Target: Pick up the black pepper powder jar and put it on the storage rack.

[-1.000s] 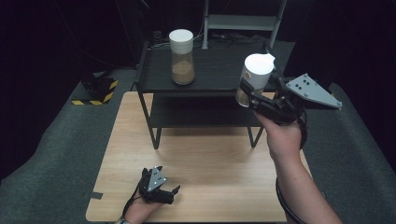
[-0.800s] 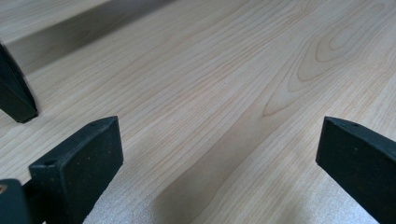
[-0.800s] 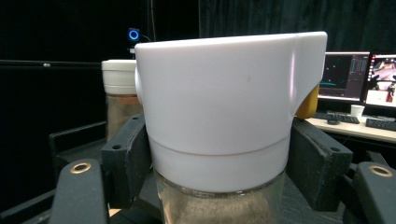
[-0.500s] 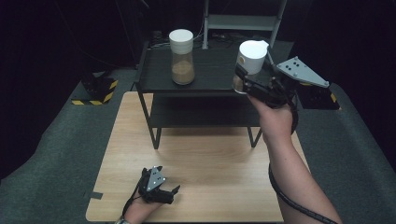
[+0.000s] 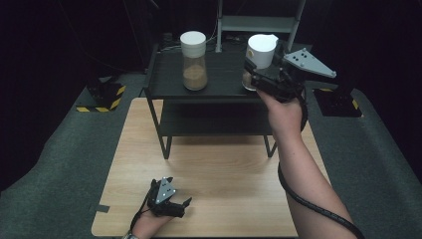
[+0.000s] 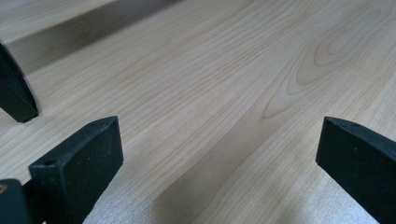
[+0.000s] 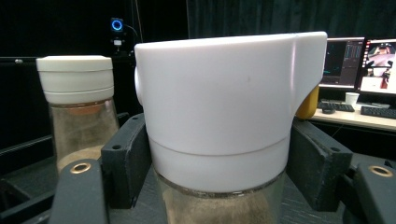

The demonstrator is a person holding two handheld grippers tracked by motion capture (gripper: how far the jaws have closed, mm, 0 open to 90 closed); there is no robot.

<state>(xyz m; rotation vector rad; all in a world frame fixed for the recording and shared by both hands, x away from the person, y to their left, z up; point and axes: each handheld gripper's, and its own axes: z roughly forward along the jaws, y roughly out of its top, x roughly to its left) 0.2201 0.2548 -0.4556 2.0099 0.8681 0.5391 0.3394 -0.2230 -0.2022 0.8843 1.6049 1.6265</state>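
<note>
right gripper (image 5: 254,74) clamped on white-lidded jar (image 7: 219,140), left gripper (image 5: 185,205) wide open over table (image 6: 224,93)

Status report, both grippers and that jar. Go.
Right gripper shut on white-lidded jar, over black shelf top. Left gripper open, empty, low over wooden table. Second jar stands apart; nothing in the way.
</note>
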